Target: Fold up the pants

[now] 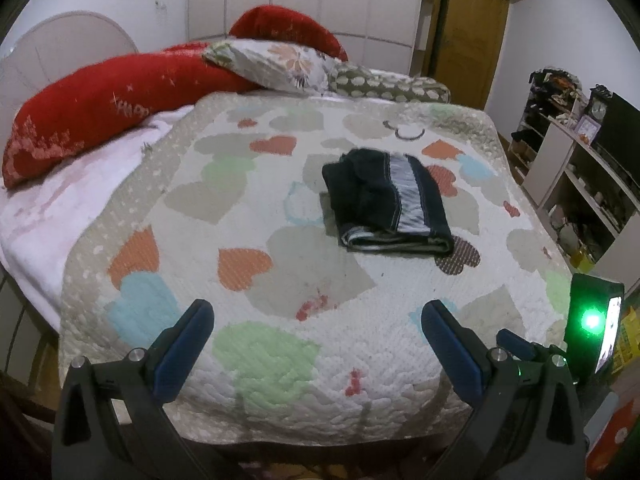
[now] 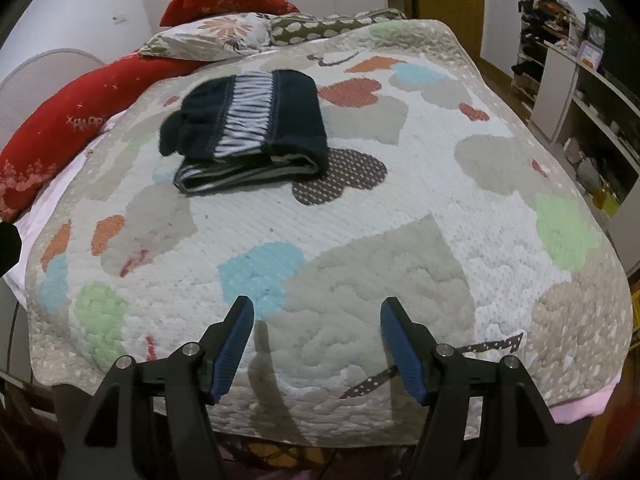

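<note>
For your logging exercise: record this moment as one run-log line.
pants: folded bundle on quilt | left gripper: open, empty, clear of pants | right gripper: open, empty, clear of pants

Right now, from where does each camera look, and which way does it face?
Left wrist: sits behind the open left gripper, facing across the quilt toward the folded pants and pillows.
Right wrist: sits behind the open right gripper, facing the same way, pants further left.
Shared: quilt, folded pants, red pillow, shelves.
</note>
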A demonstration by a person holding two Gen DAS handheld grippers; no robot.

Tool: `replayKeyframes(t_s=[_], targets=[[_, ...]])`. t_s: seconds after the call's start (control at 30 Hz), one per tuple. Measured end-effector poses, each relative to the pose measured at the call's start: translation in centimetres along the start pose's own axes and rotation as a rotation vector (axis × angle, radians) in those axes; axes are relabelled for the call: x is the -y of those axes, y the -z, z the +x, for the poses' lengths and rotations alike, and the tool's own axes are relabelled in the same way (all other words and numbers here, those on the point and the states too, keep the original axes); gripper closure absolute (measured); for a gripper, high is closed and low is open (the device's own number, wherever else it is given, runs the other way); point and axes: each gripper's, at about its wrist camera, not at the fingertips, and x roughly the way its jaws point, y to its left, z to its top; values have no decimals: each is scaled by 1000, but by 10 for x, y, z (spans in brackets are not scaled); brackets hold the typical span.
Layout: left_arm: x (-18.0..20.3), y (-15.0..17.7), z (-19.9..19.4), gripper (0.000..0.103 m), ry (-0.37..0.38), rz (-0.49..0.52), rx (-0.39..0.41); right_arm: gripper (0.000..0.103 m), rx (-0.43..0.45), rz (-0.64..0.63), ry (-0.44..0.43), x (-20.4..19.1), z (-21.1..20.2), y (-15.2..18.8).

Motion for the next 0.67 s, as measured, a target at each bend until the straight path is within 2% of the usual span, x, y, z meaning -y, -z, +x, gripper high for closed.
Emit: replayKeyframes(t_s=[0.2, 0.33, 0.67], targets=[[0, 5, 23, 0, 2, -10, -68, 33, 19, -16, 33, 3, 4, 6], [2, 3, 34, 0, 0, -3, -86, 32, 41, -22, 40, 4, 5, 5], [1, -17, 68, 0, 16, 6, -134, 30, 42, -34, 33, 8, 20, -21]])
